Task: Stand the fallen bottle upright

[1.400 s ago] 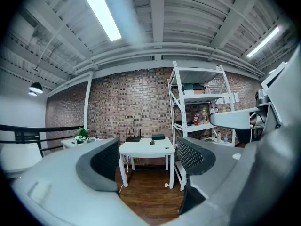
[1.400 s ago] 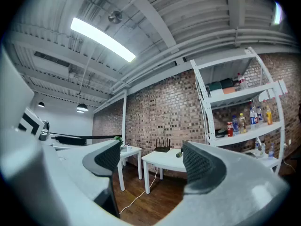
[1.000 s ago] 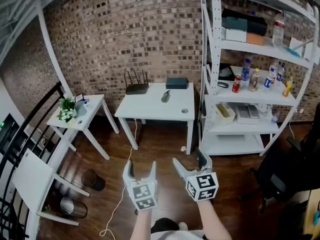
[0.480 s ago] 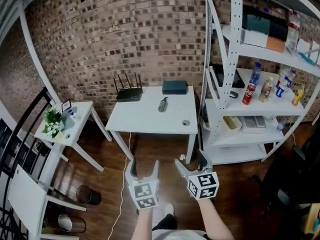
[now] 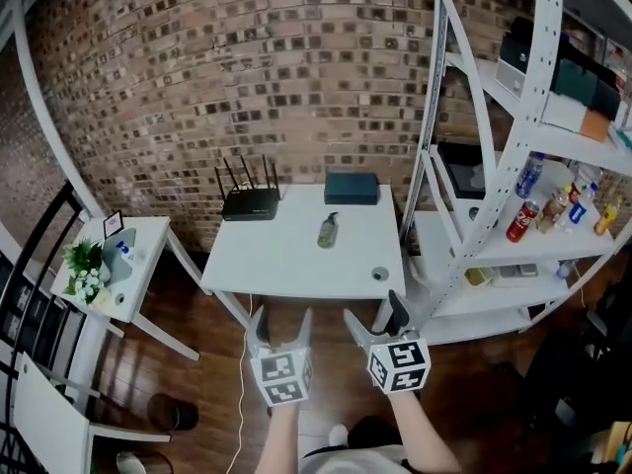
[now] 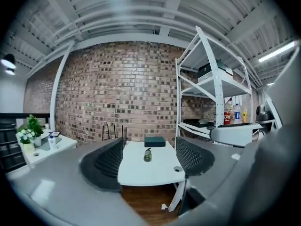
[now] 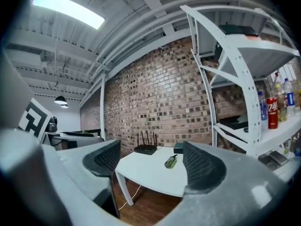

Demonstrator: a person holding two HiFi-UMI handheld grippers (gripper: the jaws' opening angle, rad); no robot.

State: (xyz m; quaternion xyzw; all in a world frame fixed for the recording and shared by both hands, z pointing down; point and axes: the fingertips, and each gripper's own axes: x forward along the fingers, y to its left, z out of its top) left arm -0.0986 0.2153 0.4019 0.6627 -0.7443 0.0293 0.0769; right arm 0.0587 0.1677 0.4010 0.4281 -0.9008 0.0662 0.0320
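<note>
The left gripper [image 5: 282, 319] and right gripper [image 5: 372, 311] are held side by side over a dark wooden floor [image 5: 326, 403], short of the table. The left fingers [image 6: 109, 160] are closing but stand wide apart with nothing between them. The right fingers [image 7: 200, 166] are spread wide and empty too.

Just ahead of both pairs of fingers is the near edge of a white tabletop [image 5: 286, 265]. A thin cable [image 5: 240, 403] hangs off it to the floor on the left fingers' side. A small round thing [image 5: 380, 275] sits near the front corner, closest to the right fingers.

Farther in, well beyond the fingertips and roughly ahead of the gap between the two grippers, the bottle [image 5: 328, 231] lies on its side on the tabletop, its dark neck pointing away from the fingers. Behind it a black router [image 5: 248, 202] with upright antennas stands ahead of the left fingers, and a dark box [image 5: 352, 188] ahead of the right ones.

Out past the left fingers stands a small white side table [image 5: 148, 235] bearing a plant [image 5: 83, 265]. Past the right fingers rises a white shelf rack [image 5: 491, 196] that carries bottles and a red can [image 5: 520, 221]. A brick wall [image 5: 247, 67] closes the room behind everything.
</note>
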